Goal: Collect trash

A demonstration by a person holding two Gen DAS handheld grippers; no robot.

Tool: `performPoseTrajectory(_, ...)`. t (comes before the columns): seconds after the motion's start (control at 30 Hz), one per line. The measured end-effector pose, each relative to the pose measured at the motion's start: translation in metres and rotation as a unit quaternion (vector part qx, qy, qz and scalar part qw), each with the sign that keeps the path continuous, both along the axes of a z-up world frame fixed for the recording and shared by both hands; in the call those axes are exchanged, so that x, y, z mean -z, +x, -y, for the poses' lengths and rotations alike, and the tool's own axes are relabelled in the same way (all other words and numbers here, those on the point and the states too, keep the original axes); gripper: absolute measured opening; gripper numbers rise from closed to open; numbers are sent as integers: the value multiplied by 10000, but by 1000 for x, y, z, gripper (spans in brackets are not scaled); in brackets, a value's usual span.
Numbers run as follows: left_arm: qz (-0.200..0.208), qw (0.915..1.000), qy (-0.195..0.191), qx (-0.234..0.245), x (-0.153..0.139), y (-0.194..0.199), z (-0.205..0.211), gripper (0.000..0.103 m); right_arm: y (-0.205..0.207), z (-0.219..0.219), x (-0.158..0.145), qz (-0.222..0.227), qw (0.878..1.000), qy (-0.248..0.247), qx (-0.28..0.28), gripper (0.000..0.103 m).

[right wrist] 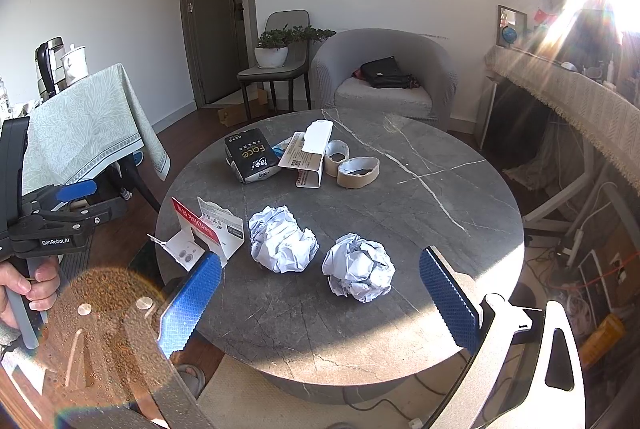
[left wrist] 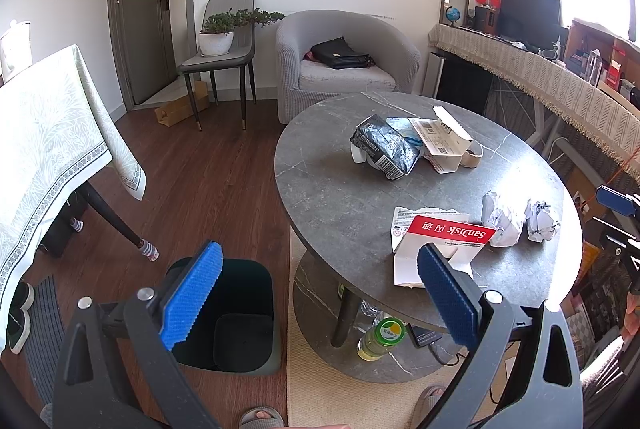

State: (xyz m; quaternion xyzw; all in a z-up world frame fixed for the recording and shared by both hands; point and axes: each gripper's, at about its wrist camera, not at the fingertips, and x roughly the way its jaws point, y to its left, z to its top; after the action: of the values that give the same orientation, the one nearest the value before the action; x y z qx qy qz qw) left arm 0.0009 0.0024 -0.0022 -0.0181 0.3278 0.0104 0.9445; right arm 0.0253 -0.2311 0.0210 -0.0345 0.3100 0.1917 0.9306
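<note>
Hovering level, left gripper [left wrist: 320, 293] spread wide over bin [left wrist: 240, 313], right gripper [right wrist: 320, 293] agape above crumpled paper [right wrist: 359, 272]

We read "SanDisk" upside down on the red-and-white card package [left wrist: 448, 231], "Face" on the black tissue pack [right wrist: 250, 154], and "GenRobot.AI" on the left tongs [right wrist: 56, 242].

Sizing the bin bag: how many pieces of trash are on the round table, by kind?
Crumpled paper balls: 2
Tape cores: 2
Opened cardboard packages: 2
Black wrapper: 1
Blue scrap: 1
Total: 8
</note>
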Motion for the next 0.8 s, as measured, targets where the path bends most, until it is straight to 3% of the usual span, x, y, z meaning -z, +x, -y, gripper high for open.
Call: performPoseTrajectory(0.8, 7, 10000, -6, -15, -1, 0, -1, 100, -2, 1, -3, 21, 10000, 1, -18, 100)
